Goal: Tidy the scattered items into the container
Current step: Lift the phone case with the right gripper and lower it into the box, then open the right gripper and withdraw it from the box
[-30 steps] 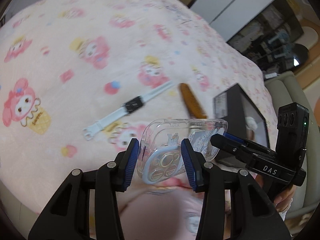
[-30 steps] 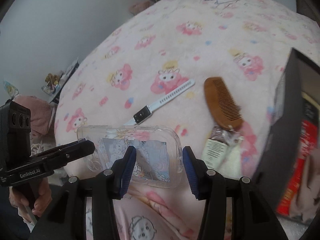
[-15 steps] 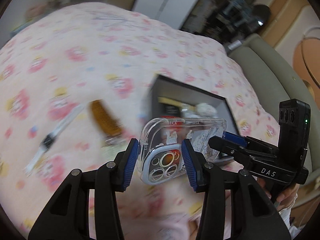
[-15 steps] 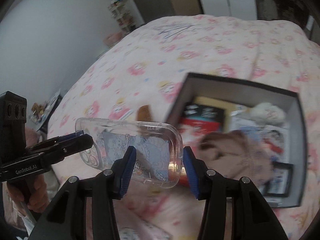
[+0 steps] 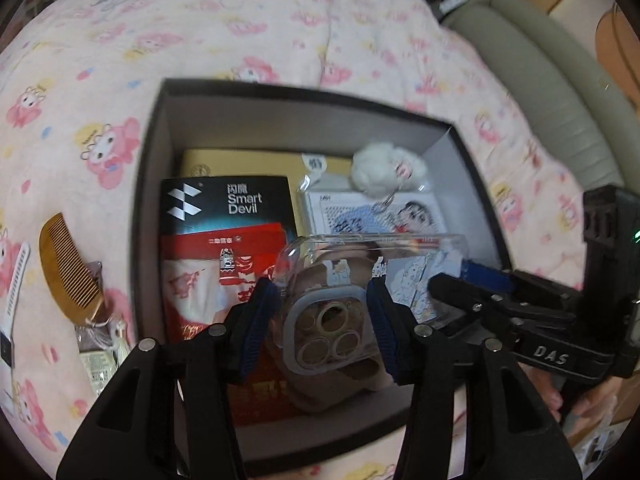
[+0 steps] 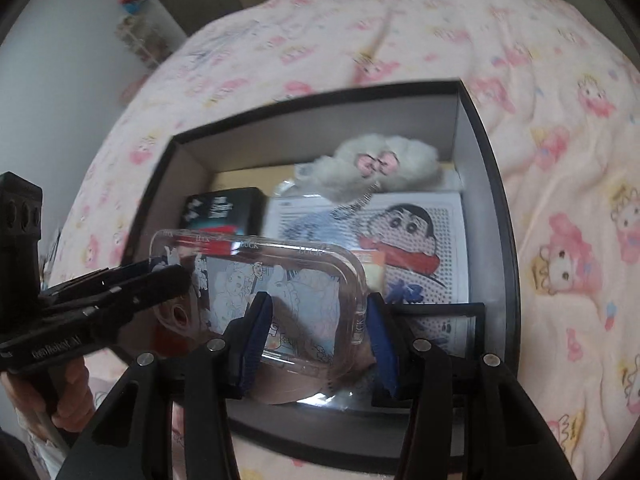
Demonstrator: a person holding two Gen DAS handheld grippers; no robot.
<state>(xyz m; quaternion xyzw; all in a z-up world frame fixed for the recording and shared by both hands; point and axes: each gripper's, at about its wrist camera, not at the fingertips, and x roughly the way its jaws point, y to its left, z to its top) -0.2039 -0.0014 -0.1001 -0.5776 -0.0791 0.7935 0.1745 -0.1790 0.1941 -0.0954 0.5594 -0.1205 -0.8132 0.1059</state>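
Observation:
A clear phone case (image 5: 332, 320) with cartoon prints hangs level over the open black box (image 5: 148, 200), carried at both ends. My left gripper (image 5: 320, 328) has the camera-cutout end between its blue pads. Its jaws are opening, and a thin gap shows at the left pad. My right gripper (image 6: 316, 336) is shut on the other end of the case (image 6: 280, 288), above the box (image 6: 500, 200). In each view the other gripper comes in from the side, the right gripper (image 5: 472, 280) and the left gripper (image 6: 160, 280). A wooden comb (image 5: 68, 264), a white watch (image 5: 14, 280) and a small packet (image 5: 100, 356) lie on the bedding left of the box.
The box holds a black Smart Devil pack (image 5: 228, 200), a red packet (image 5: 224, 272), a cartoon card (image 6: 404, 240) and a white plush keychain (image 5: 384, 172). Pink cartoon bedding (image 5: 240, 32) surrounds it. A grey-green sofa (image 5: 560, 100) stands at the far right.
Both grippers have carried the phone case sideways from above the comb and watch to above the box. The left jaws stand a little wider than before.

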